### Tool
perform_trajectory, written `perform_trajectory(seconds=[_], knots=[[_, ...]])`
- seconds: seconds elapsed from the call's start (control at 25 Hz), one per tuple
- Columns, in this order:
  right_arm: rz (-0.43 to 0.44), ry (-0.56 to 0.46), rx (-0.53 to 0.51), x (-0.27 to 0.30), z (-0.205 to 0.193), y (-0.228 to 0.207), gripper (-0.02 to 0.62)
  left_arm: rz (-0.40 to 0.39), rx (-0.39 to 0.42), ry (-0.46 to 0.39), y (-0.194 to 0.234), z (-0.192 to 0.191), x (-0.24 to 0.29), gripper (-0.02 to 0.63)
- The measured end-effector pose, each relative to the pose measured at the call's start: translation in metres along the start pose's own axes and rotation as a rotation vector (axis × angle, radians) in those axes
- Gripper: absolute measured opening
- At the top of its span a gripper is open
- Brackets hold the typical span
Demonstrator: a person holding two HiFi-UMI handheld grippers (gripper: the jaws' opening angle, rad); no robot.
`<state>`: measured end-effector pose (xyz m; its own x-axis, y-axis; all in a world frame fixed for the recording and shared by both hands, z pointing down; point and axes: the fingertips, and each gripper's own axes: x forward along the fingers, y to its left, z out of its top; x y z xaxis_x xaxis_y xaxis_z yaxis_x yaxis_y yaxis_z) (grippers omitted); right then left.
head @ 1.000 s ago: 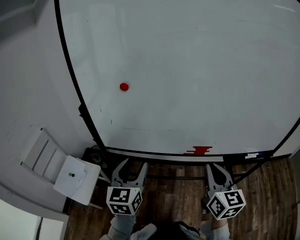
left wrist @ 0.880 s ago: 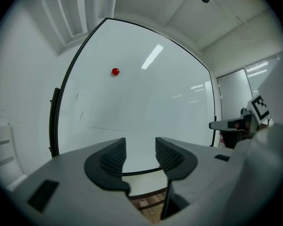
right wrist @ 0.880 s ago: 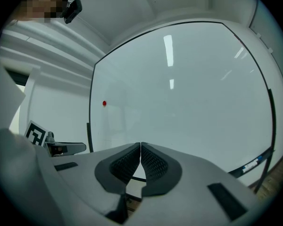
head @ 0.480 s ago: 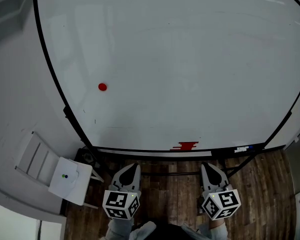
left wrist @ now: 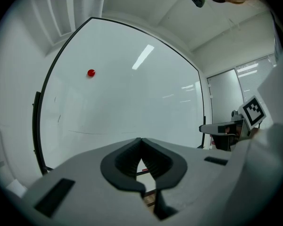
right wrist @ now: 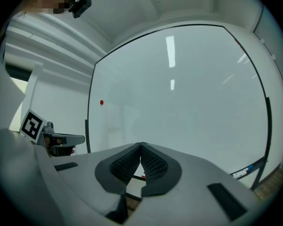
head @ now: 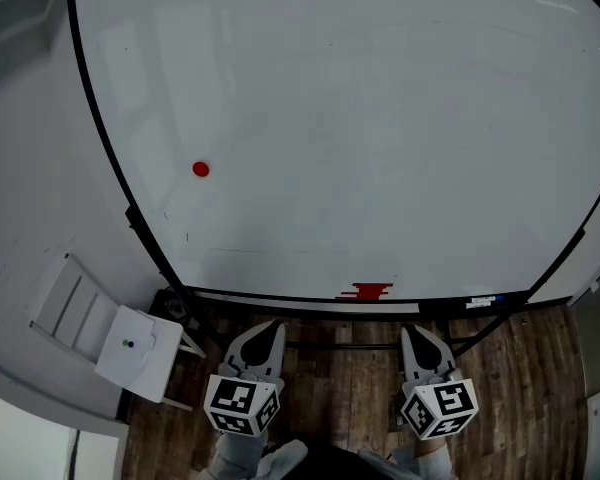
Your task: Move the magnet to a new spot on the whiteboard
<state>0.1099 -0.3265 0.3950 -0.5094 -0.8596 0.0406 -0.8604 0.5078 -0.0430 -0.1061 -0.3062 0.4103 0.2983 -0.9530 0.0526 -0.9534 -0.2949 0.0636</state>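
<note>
The whiteboard (head: 380, 118) fills most of the head view, standing upright with a thin dark frame, its surface nearly bare. Below its bottom edge runs a dark wooden floor (head: 340, 388). Off the board's lower left corner stands a white box (head: 140, 353) with a small green dot on top. The left gripper (head: 267, 328) and the right gripper (head: 417, 331) hang side by side over the floor, both short of the bottom edge and pointing toward the board. In each gripper view the two jaws meet at their tips with nothing between them, so both are closed and empty. A red item (head: 366, 291) lies on the bottom edge near its middle, and a marker (head: 483, 300) lies toward the lower right corner. The red magnet (head: 201, 169) sticks to the board close to its left edge, about halfway up, well apart from both grippers
</note>
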Motion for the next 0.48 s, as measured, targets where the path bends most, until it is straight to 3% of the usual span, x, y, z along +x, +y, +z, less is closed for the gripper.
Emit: perform_trajectory(seconds=[0.48], knots=[[0.043, 0.021, -0.005, 0.001, -0.006, 0.003, 0.026, -0.096, -0.003, 0.022, -0.026, -0.006, 0.004, 0.009]])
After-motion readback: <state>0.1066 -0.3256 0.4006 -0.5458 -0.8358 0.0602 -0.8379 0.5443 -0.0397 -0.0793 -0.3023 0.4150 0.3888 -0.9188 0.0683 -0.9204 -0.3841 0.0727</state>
